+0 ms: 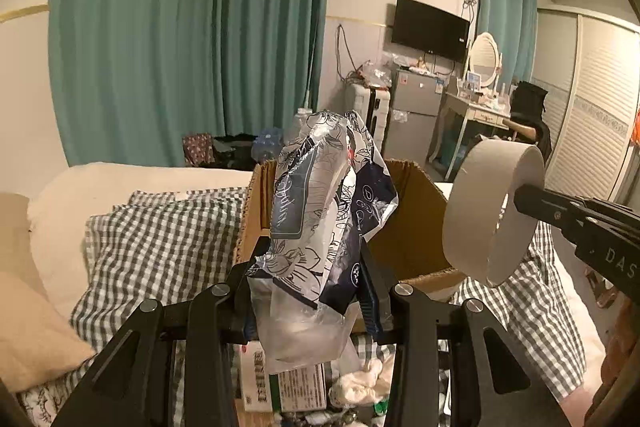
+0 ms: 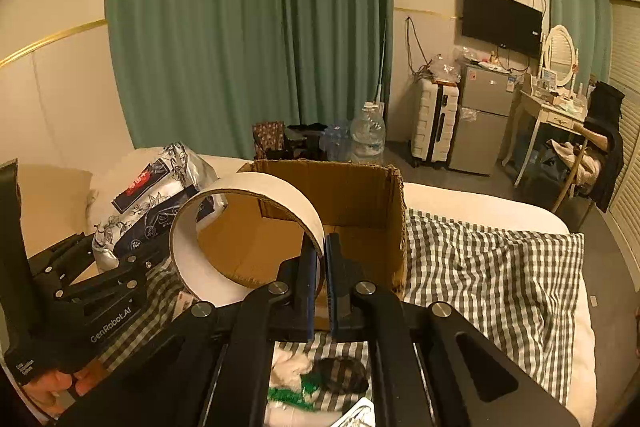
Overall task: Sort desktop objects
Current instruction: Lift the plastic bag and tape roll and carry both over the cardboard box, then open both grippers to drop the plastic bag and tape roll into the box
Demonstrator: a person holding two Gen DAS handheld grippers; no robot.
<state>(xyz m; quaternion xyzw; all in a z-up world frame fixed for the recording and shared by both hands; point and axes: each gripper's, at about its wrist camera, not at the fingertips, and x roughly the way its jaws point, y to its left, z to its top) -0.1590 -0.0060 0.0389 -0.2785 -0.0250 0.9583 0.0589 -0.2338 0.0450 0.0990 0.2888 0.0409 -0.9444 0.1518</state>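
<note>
My left gripper (image 1: 310,263) is shut on a crumpled plastic packet (image 1: 320,211) printed with white and dark blue flowers, held up in front of an open cardboard box (image 1: 404,243). The packet also shows in the right wrist view (image 2: 156,195). My right gripper (image 2: 320,255) is shut on the wall of a wide white tape ring (image 2: 240,227), held over the near edge of the box (image 2: 360,211). In the left wrist view the ring (image 1: 480,211) hangs to the right of the packet, with the right gripper (image 1: 520,197) behind it.
The box stands on a bed with a green checked blanket (image 2: 492,267) and cream bedding (image 1: 80,195). Small loose items (image 1: 296,387) lie below the grippers. Teal curtains (image 1: 180,27), a suitcase (image 2: 436,123), a small fridge (image 2: 480,119) and a dressing table (image 2: 552,107) stand beyond.
</note>
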